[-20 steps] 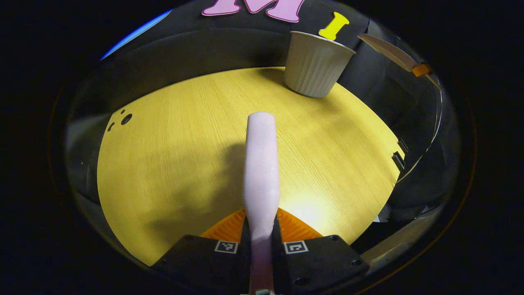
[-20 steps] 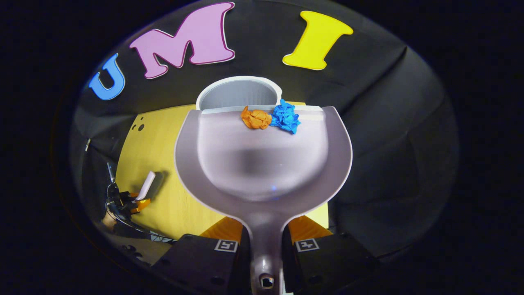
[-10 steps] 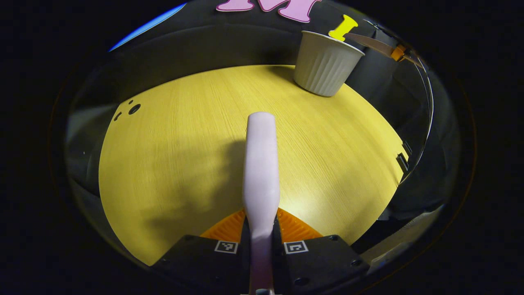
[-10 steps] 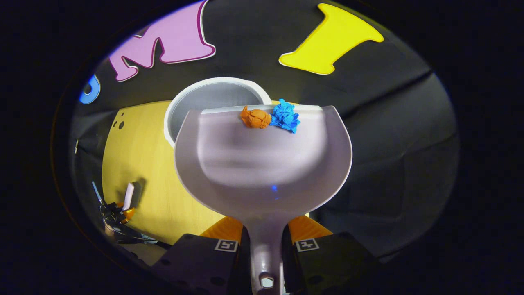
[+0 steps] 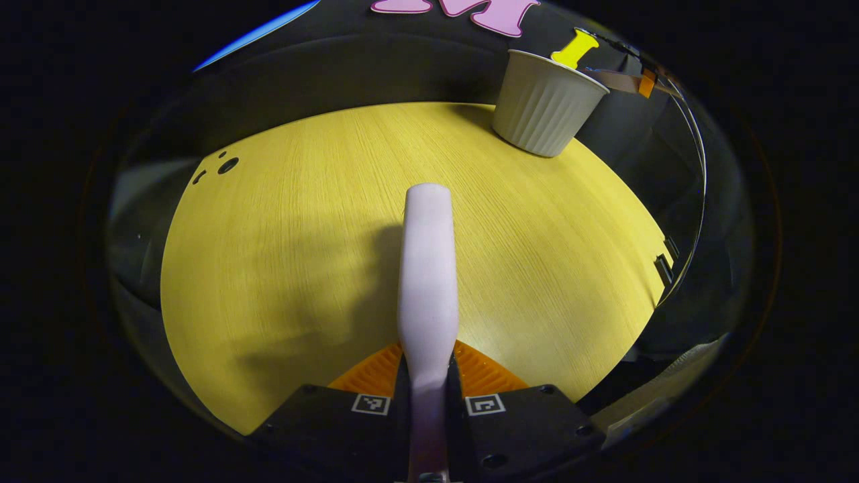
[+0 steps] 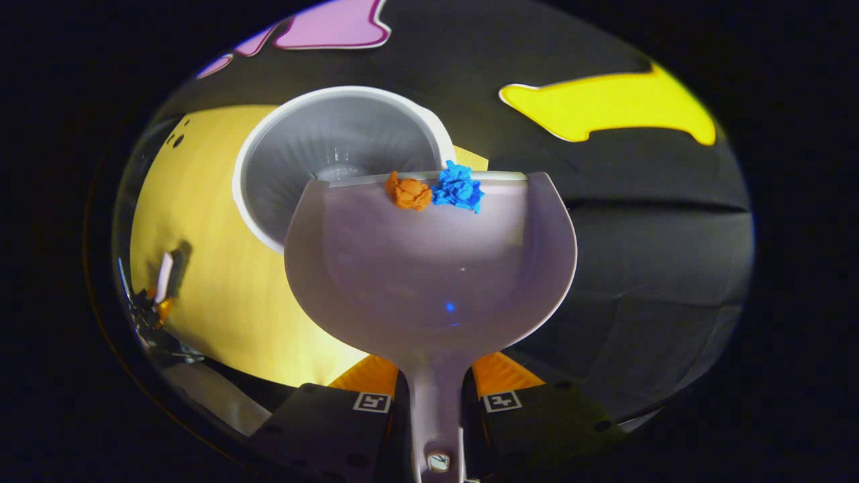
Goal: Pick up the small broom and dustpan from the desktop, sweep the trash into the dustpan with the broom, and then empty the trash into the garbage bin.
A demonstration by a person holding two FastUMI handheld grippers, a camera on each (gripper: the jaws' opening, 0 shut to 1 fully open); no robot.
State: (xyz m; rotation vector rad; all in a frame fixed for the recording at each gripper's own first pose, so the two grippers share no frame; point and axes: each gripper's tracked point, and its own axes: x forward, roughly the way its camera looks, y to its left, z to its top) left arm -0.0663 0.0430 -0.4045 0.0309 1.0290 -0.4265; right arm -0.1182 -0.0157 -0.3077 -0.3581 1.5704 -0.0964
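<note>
In the right gripper view, the right gripper (image 6: 436, 392) has both fingers pressed on the handle of the pale lilac plastic dustpan (image 6: 429, 268). A crumpled orange paper ball (image 6: 407, 192) and a crumpled blue paper ball (image 6: 458, 190) lie touching each other at the pan's front lip, at 12 o'clock. Behind the lip stands the white ribbed garbage bin (image 6: 322, 151), at 11 o'clock, on the yellow wooden desktop (image 6: 201, 268).

In the left gripper view, the left gripper (image 5: 428, 386) is clamped on the pale lilac broom handle (image 5: 428, 268); the bin (image 5: 545, 104) is at 1 o'clock.
</note>
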